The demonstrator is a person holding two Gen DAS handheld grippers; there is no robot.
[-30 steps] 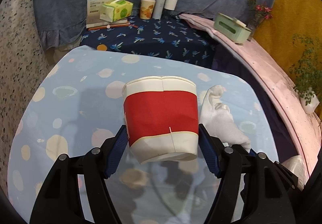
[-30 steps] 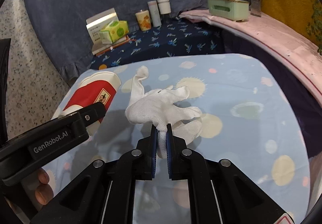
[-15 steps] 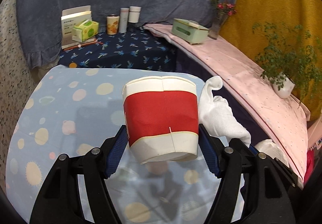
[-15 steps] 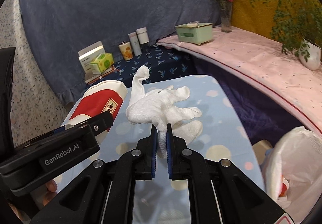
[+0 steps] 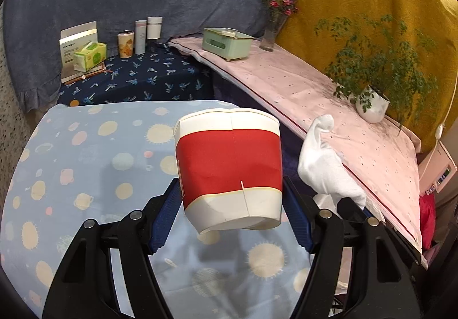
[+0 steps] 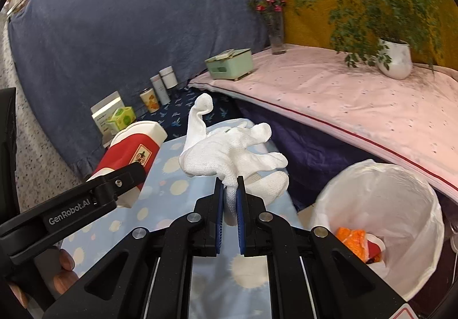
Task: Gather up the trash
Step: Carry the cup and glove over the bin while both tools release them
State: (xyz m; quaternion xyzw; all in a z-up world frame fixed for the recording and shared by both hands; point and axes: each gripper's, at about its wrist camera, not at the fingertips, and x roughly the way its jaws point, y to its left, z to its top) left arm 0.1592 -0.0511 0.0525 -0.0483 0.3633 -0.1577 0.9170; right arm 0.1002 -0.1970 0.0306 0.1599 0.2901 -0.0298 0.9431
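Left gripper (image 5: 232, 213), low in the frame's centre, clamped on a red-and-white cup (image 5: 230, 171), pads pressed to both sides; cup lifted clear of the spotted blue cloth (image 5: 86, 153), open end pointing away. Right gripper (image 6: 229, 198), bottom centre, pinched tight on a white glove (image 6: 229, 150), fingers splayed toward the right. In the right view, cup (image 6: 128, 153) at left centre, beside the glove. Lower right, white-lined bin (image 6: 380, 221) with orange scraps (image 6: 353, 240) inside, next to the cloth's edge. Upper right, potted plant (image 6: 396, 58) and green box (image 6: 230, 64) on a pink ledge (image 6: 343, 101).
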